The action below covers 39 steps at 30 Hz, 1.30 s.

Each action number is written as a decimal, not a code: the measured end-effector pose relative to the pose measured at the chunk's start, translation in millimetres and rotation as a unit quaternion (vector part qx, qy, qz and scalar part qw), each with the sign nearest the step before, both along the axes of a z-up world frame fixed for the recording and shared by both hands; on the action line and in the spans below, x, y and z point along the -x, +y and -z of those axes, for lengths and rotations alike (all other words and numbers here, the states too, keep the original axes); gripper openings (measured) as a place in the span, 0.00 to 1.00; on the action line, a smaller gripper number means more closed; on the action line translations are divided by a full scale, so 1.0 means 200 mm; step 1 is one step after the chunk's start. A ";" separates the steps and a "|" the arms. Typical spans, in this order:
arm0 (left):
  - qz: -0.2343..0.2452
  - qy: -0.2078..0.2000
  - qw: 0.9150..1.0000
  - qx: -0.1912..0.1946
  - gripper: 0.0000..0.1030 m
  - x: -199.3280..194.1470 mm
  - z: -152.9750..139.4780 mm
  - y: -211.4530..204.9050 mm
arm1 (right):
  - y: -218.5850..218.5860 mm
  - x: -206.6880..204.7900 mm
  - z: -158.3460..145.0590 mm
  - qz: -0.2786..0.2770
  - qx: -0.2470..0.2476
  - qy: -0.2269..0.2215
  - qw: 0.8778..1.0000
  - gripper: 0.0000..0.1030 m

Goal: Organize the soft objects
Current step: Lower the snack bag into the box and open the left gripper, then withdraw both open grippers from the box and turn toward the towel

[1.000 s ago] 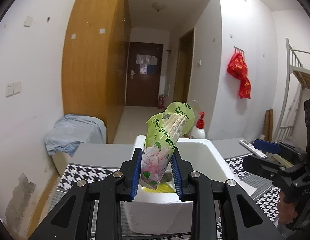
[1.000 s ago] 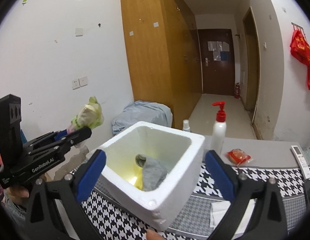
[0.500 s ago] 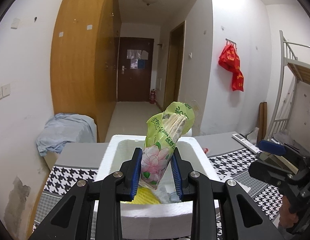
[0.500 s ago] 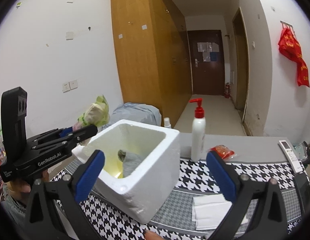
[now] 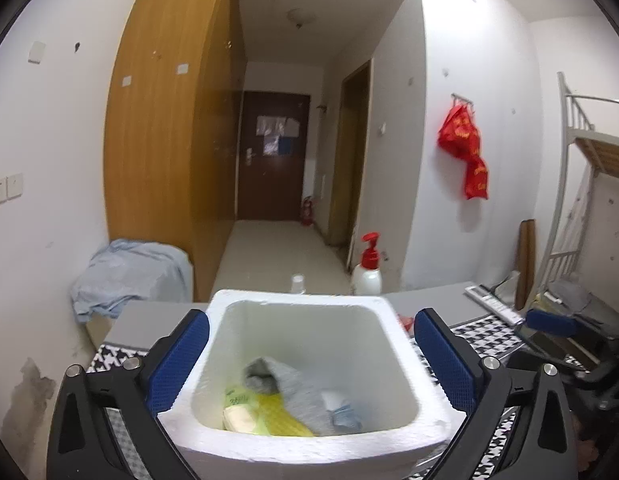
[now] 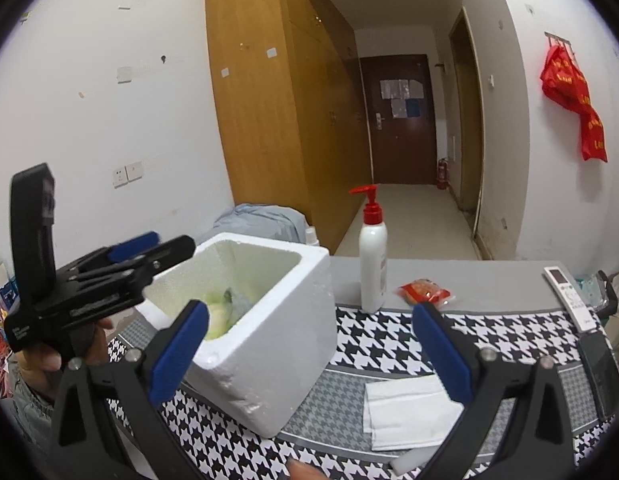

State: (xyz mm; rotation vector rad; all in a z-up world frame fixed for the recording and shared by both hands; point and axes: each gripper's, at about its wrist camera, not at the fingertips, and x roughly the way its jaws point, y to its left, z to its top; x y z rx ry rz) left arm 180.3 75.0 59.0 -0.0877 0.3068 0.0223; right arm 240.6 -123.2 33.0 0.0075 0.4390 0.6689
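Observation:
A white foam box [image 5: 237, 446] stands on the houndstooth table cloth and also shows in the right wrist view [image 6: 269, 344]. Inside it lie a green tissue pack [image 5: 239, 404], a yellow cloth [image 5: 281, 420] and a grey sock [image 5: 289, 384]. My left gripper [image 5: 309, 356] is open and empty, its fingers either side of the box just above the rim. In the right wrist view it shows at the box's left edge [image 6: 149, 246]. My right gripper [image 6: 309, 344] is open and empty, above the table in front of the box. A folded white tissue [image 6: 409, 412] lies right of the box.
A white pump bottle with a red top [image 6: 372, 256] stands behind the box. A red snack packet [image 6: 425, 291] and a white remote [image 6: 565, 292] lie on the grey strip at the back. A dark phone [image 6: 601, 376] lies at the right edge.
My left gripper has opened and let go of the green tissue pack, which now lies in the foam box. The right gripper has shifted a little to the right.

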 end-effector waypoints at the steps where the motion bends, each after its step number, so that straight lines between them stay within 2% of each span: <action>1: 0.007 0.000 1.000 -0.001 0.99 0.00 0.00 -0.01 | 0.00 0.00 0.00 0.001 0.000 0.001 1.000 1.00; 18: -0.004 0.002 1.000 -0.004 0.99 0.10 -0.04 -0.06 | -0.07 0.08 -0.01 0.018 0.004 -0.014 1.000 1.00; 22: -0.015 -0.007 1.000 -0.003 0.99 0.15 -0.05 -0.08 | -0.13 0.11 -0.03 0.028 -0.017 -0.016 0.999 1.00; 39: 0.009 -0.032 0.999 -0.014 0.99 0.32 -0.12 -0.24 | -0.33 0.29 -0.09 0.068 -0.018 -0.046 0.996 1.00</action>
